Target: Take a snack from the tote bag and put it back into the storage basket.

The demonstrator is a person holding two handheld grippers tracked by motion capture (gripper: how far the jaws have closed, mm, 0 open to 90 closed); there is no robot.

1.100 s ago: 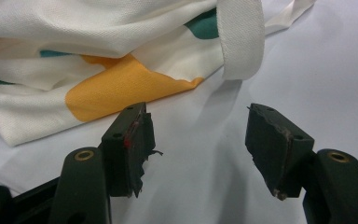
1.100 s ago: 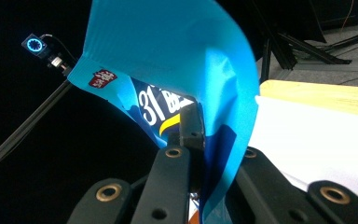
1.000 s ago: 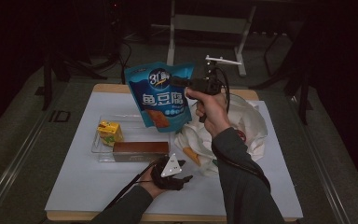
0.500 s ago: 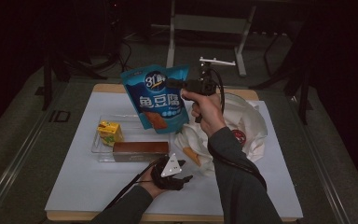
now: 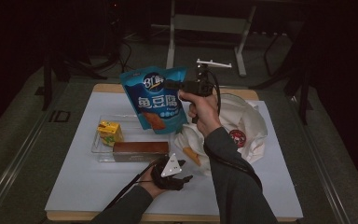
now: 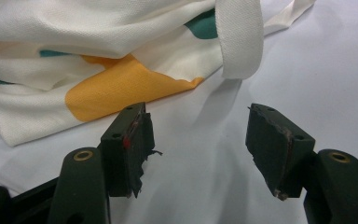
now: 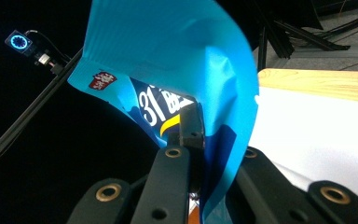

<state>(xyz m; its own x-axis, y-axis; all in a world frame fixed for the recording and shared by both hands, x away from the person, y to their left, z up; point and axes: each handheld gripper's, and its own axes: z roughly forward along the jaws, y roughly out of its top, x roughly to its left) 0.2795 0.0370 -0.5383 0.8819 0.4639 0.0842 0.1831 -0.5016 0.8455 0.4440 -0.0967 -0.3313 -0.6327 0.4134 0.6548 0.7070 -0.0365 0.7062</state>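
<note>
1. The surface (image 5: 98,186) is a white board, and most of its right half is taken by a white cloth bag (image 5: 242,123) with orange and green patches, lying crumpled with its mouth toward the middle.
2. My right gripper (image 5: 175,85) is raised above the board with its fingers clamped on the upper edge of a blue snack pouch (image 5: 156,95), which hangs free, clear of everything below. In the right gripper view the foil (image 7: 177,56) is pinched flat between the two fingers.
3. I judge the step in hand to be carrying this pouch over to the bag. To do it well I should keep the pinch firm, since the pouch swings from one edge, and lower it bottom-first into the opening so it does not catch on the cloth.
4. A clear shallow tray (image 5: 103,151) sits left of the bag. It holds a small yellow carton (image 5: 109,131) at its left end and a long brown box (image 5: 141,148) along its near side.
5. My left gripper (image 5: 186,176) rests low on the board just beside the bag's near edge, fingers spread wide and holding nothing. In the left gripper view a cloth strap (image 6: 240,37) hangs just ahead of them. It could pinch the rim and hold the mouth open.
</note>
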